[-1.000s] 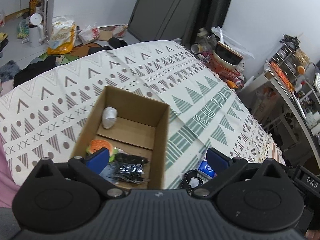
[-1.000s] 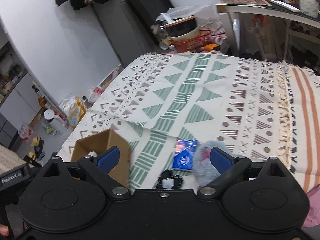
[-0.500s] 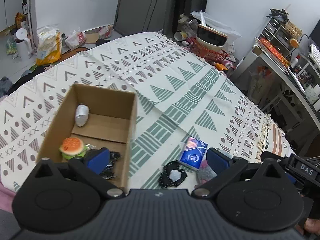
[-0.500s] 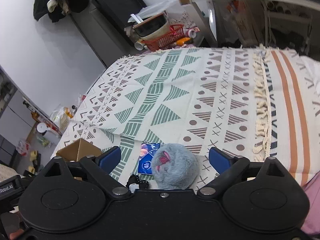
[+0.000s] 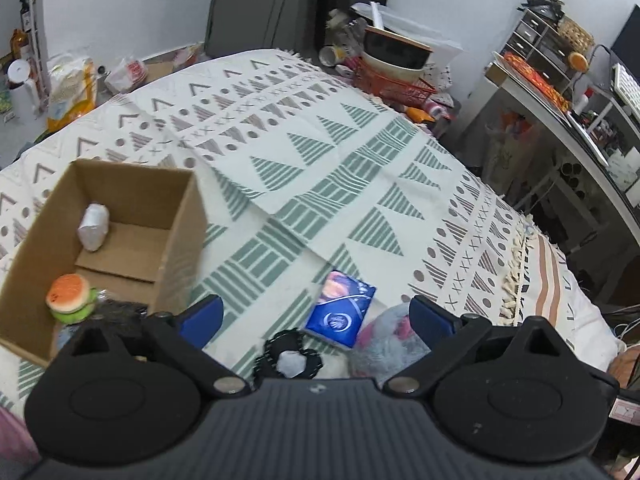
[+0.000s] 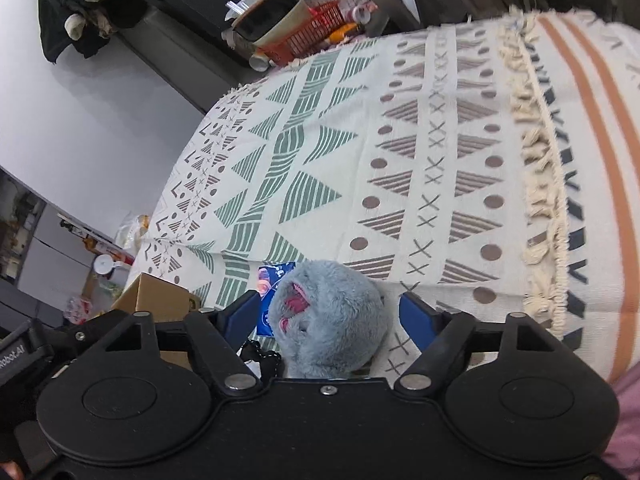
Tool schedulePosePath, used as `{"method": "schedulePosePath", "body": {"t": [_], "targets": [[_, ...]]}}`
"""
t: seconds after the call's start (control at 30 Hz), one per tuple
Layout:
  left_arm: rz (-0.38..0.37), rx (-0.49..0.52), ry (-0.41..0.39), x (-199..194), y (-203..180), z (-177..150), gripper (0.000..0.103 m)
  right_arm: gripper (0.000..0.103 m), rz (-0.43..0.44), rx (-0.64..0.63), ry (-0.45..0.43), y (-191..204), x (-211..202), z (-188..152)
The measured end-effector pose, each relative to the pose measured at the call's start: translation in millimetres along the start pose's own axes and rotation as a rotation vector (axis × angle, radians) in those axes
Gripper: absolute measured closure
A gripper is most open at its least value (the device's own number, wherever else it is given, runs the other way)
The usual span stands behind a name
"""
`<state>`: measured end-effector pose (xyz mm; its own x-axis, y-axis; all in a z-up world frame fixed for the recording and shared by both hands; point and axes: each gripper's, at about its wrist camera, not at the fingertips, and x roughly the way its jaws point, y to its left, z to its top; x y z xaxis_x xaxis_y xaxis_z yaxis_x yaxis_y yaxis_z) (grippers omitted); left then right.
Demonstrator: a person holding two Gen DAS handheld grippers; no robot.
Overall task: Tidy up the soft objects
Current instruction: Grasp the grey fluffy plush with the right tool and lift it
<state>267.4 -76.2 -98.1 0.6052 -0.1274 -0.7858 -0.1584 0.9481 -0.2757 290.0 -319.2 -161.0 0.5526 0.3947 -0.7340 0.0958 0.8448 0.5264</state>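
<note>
Left wrist view: the left tool (image 5: 316,316) hangs with blue fingers spread wide and nothing between them, above a bed covered by a cream blanket with green and brown triangles (image 5: 304,152); an open brown cardboard box (image 5: 176,236) at left holds an orange-and-green burger toy (image 5: 69,298) and a white wrapped bundle (image 5: 94,227); a blue tissue pack (image 5: 340,310) and a black scrunchie (image 5: 292,354) lie beside it. Right wrist view: the right tool (image 6: 328,314) stands wide around a fluffy grey-blue plush ball (image 6: 332,320) resting on the blanket, its fingers apart from the fur.
</note>
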Motion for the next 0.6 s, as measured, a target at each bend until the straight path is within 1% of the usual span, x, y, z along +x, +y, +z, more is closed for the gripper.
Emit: {"method": "schedulePosePath", "body": {"t": [0.07, 0.2, 0.33, 0.47, 0.53, 0.6], "targets": [[-0.009, 0.004, 0.002, 8, -7, -3, 0.005, 0.029, 0.002, 0.008, 0.012, -3, 5, 1], [-0.020, -0.003, 0.034, 27, -16, -5, 0.020, 0.039, 0.031, 0.068, 0.062, -16, 20, 2], [-0.024, -0.008, 0.065, 43, -22, -8, 0.032, 0.041, 0.044, 0.133, 0.099, -29, 34, 4], [-0.026, -0.020, 0.082, 57, -27, -10, 0.037, 0.042, 0.052, 0.167, 0.143, -36, 48, 4], [-0.024, -0.015, 0.097, 63, -30, -11, 0.043, 0.043, 0.068, 0.174, 0.162, -37, 54, 4], [-0.028, -0.021, 0.113, 70, -32, -13, 0.046, 0.043, 0.066, 0.186, 0.178, -40, 59, 4]]}}
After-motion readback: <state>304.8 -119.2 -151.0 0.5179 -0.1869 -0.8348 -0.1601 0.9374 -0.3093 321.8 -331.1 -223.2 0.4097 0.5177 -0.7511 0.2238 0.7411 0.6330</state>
